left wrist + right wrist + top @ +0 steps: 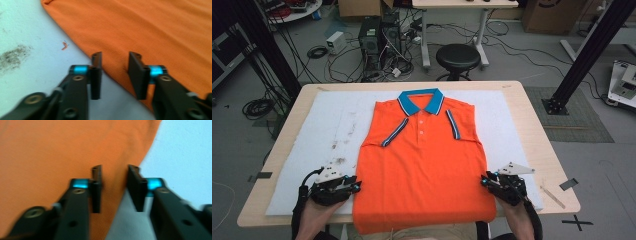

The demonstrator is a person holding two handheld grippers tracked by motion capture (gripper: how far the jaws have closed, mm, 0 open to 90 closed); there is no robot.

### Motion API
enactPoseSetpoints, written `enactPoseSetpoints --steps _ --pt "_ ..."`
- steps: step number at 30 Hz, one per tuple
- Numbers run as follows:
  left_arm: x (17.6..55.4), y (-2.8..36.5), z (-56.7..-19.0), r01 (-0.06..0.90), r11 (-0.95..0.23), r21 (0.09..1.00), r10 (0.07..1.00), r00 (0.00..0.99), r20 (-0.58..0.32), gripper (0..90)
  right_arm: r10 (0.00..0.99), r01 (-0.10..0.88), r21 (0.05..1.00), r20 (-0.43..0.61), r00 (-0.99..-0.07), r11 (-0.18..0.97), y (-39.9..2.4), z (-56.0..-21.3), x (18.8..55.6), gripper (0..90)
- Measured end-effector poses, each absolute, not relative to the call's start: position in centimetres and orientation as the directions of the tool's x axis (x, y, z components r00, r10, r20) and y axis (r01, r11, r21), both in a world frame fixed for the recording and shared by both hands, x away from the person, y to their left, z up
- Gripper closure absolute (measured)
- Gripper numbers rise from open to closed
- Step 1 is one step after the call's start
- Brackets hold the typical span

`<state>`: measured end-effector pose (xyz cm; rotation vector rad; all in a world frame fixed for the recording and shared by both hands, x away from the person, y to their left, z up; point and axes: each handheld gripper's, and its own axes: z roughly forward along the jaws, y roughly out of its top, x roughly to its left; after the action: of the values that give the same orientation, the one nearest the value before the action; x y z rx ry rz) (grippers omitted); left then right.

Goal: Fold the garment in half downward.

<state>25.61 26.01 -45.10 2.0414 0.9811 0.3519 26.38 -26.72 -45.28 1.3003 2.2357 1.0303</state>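
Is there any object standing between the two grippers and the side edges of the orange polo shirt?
Nothing visible does. The left gripper has its jaws astride the left edge of the orange polo shirt, and the right gripper is astride the right edge. Between the jaws there is only shirt fabric and the white mat.

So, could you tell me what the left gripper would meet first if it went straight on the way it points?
Most likely the orange polo shirt: its side edge already lies between the left gripper jaws, though depth is hard to judge.
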Motion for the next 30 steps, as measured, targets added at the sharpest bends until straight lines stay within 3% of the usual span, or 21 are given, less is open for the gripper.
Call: enactPoseSetpoints --steps 2,6,20,21,23,24,25,30 --pt "25.8 26.3 -45.2 0.528 -0.34 0.778 0.734 0.666 -0.131 82.1 0.847 0.603 0.736 0.079 -0.526 0.306 -26.8 -45.3 26.5 83.3" --pt "25.7 26.2 -45.1 0.521 -0.352 0.777 0.727 0.676 -0.124 84.8 0.842 0.602 0.741 0.092 -0.532 0.299 -27.0 -45.3 26.4 87.3" --pt "22.6 26.8 -44.6 0.493 -0.447 0.746 0.607 0.78 -0.152 85.0 0.808 0.616 0.709 0.112 -0.578 0.342 -28.7 -44.8 22.5 87.8" --pt "22.6 26.8 -44.2 0.485 -0.431 0.761 0.61 0.778 -0.15 82.7 0.808 0.613 0.713 0.11 -0.579 0.342 -29.0 -44.7 22.1 81.1" --pt "22.7 26.7 -44.0 0.484 -0.418 0.769 0.619 0.771 -0.149 77.9 0.815 0.611 0.718 0.106 -0.57 0.334 -29.1 -44.6 22.0 76.8" --pt "23.2 26.6 -43.8 0.482 -0.399 0.78 0.658 0.743 -0.121 67.9 0.837 0.601 0.74 0.093 -0.539 0.304 -29.4 -44.5 22.2 65.6" --pt "23.6 26.6 -43.9 0.486 -0.39 0.782 0.675 0.728 -0.115 63.4 0.849 0.599 0.747 0.09 -0.521 0.289 -29.5 -44.4 22.4 62.6" --pt "25.0 25.7 -44.4 0.501 -0.385 0.775 0.736 0.673 -0.07 56.7 0.88 0.58 0.756 0.009 -0.474 0.304 -29.0 -44.4 23.8 58.1"
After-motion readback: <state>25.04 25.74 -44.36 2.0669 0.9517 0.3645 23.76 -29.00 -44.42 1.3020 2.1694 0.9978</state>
